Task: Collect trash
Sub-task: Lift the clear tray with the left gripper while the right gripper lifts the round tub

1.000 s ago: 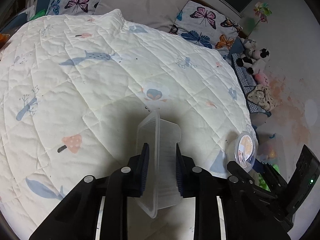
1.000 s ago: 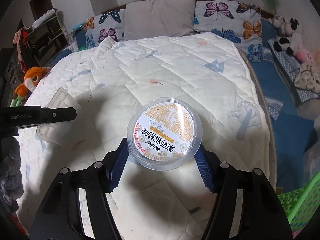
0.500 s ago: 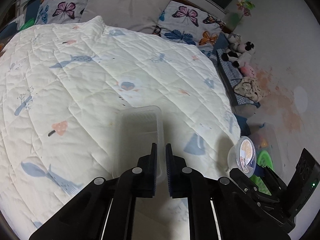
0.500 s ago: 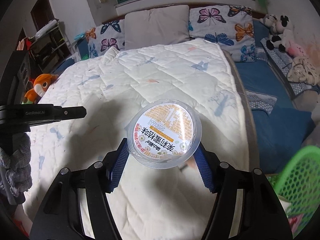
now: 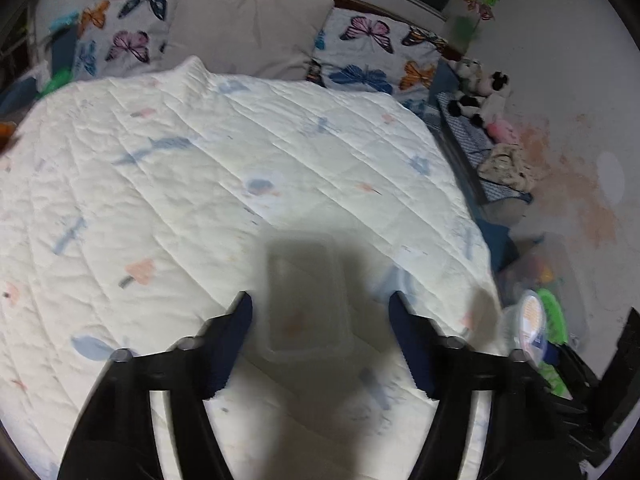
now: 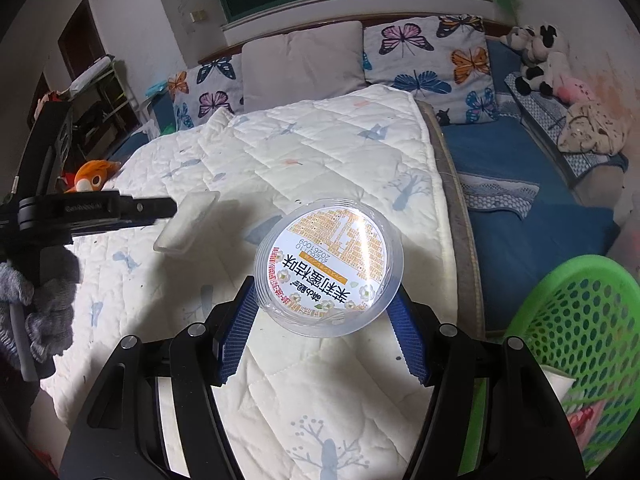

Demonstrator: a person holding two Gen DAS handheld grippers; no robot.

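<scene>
A clear plastic tray (image 5: 308, 312), blurred, shows between the jaws of my left gripper (image 5: 319, 298). The jaws are opening and their pads stand clear of the tray's sides. In the right wrist view the same tray (image 6: 186, 222) sits tilted just past the left gripper's fingertips (image 6: 160, 208), over the white quilt (image 6: 320, 152); I cannot tell whether it rests on the quilt. My right gripper (image 6: 325, 292) is shut on a round clear cup (image 6: 328, 264) with a printed lid, held above the bed's right edge. That cup (image 5: 528, 320) also appears at the lower right of the left wrist view.
A green mesh basket (image 6: 580, 340) stands on the floor right of the bed, close to the right gripper. Butterfly pillows (image 6: 436, 56) line the headboard. Plush toys (image 6: 540, 56) lie on the blue mattress (image 6: 520, 216). A grey sleeve (image 6: 44, 304) holds the left gripper.
The left gripper squeezed the clear tray thin, then spread its jaws and let it go. The right gripper carried the cup rightward to the bed's edge, and the green basket came into view.
</scene>
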